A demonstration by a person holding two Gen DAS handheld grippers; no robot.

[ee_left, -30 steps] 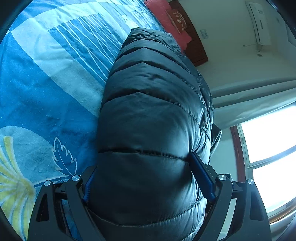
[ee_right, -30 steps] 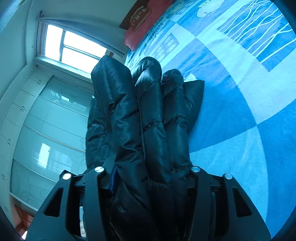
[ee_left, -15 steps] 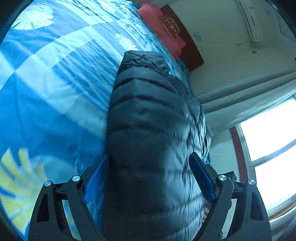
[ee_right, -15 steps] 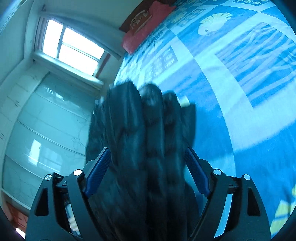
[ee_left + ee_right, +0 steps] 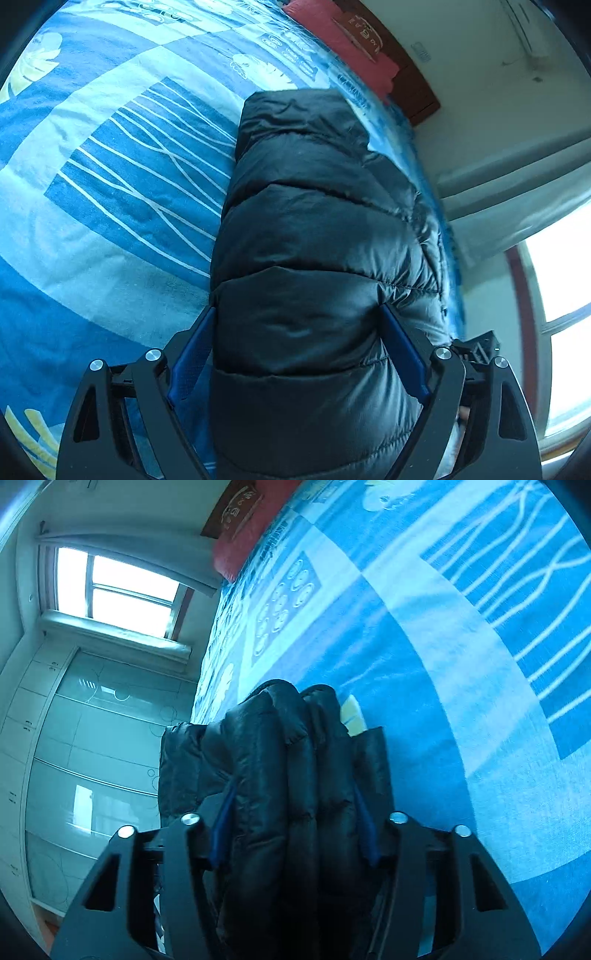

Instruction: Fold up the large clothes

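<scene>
The blue patterned bed [image 5: 110, 192] carries a dark quilted puffer jacket [image 5: 317, 236], bundled thick from 6 to 12 o'clock, glossy and ribbed, probably mid-fold. The left gripper [image 5: 299, 325] is clamped across its bulk; the right gripper [image 5: 293, 808] squeezes stacked layers, likely keeping folds aligned.

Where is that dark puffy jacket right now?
The jacket lies bundled on the blue patterned bedspread near the bed's window-side edge, between the fingers of both the left gripper and right gripper.
</scene>
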